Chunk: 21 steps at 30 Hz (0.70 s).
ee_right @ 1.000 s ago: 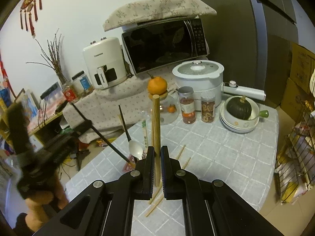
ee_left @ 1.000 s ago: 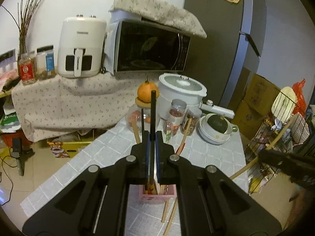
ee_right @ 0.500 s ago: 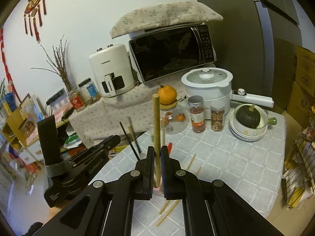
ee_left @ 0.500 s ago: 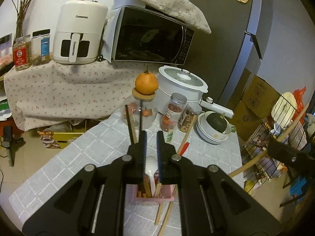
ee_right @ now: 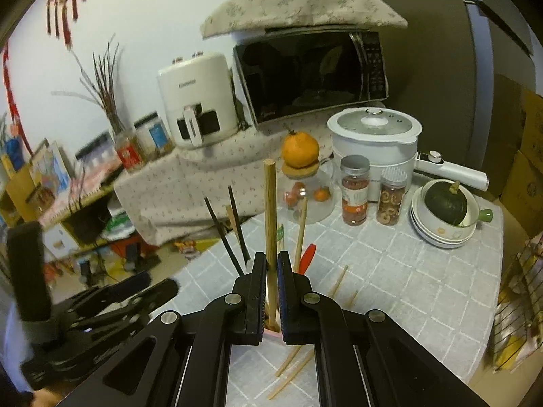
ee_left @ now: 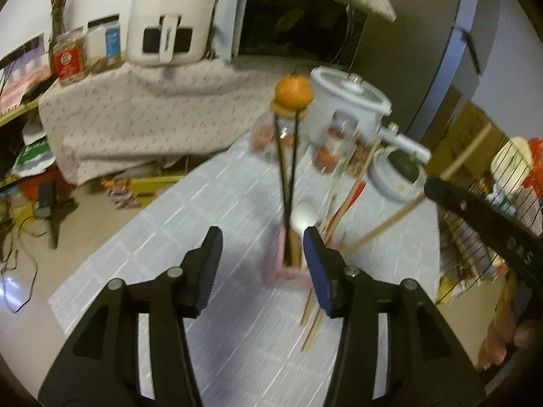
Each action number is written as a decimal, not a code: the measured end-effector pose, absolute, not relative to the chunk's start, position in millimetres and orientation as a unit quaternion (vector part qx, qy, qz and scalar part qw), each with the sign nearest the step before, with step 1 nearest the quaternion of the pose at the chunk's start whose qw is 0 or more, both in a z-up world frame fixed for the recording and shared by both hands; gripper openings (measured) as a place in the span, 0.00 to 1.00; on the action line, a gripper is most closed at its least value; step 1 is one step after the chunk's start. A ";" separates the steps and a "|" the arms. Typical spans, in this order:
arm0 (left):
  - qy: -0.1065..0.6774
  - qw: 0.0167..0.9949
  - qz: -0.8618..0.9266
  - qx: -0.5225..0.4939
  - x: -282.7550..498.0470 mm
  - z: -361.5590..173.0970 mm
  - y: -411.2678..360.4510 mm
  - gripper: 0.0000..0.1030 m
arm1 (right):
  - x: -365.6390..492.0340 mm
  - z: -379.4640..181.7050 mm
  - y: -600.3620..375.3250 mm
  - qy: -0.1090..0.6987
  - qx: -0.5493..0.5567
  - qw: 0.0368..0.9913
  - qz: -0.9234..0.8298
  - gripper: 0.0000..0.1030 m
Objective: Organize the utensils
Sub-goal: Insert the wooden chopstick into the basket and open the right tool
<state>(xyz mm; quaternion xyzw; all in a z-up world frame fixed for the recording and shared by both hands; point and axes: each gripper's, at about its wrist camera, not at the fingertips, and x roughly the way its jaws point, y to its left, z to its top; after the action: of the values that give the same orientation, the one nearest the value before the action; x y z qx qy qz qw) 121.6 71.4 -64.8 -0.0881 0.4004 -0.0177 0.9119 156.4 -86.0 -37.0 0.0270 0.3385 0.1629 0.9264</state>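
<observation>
The left gripper (ee_left: 263, 247) hangs over the grey checked tablecloth (ee_left: 217, 203) with its jaws opening and nothing pressed between the pads; seen past the gap stands a pink holder (ee_left: 288, 271), blurred, with two black chopsticks (ee_left: 286, 176) upright in it, a white spoon (ee_left: 303, 215) and several wooden and red-tipped sticks leaning out to the right. The right gripper (ee_right: 270, 268) is clamped tight on a wooden chopstick (ee_right: 270, 210), which stands nearly upright between its pads, just above that same holder; only a sliver of pink shows below the jaws in the right wrist view. In the left wrist view that chopstick runs in at a slant from the right toward the holder's right side. A few loose chopsticks (ee_right: 295, 366) lie flat on the cloth near the holder. Farther back on the table sit an orange (ee_right: 300, 149) on a glass jar, two spice jars (ee_right: 354, 190), a white cooker (ee_right: 375, 142) and a dark squash (ee_right: 445, 203) in stacked bowls on the right.
</observation>
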 end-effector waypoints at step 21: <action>0.464 0.880 -0.015 -0.105 114.2 -78.6 86.3 0.65 | 188.1 -65.9 -59.8 0.388 0.053 0.902 0.181 0.20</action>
<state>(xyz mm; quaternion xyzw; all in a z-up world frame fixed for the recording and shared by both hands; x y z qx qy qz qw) 114.2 86.2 -78.6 -0.1049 0.4639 -0.0148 0.8795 188.1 -59.8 -65.9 0.0527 0.3877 0.1807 0.9024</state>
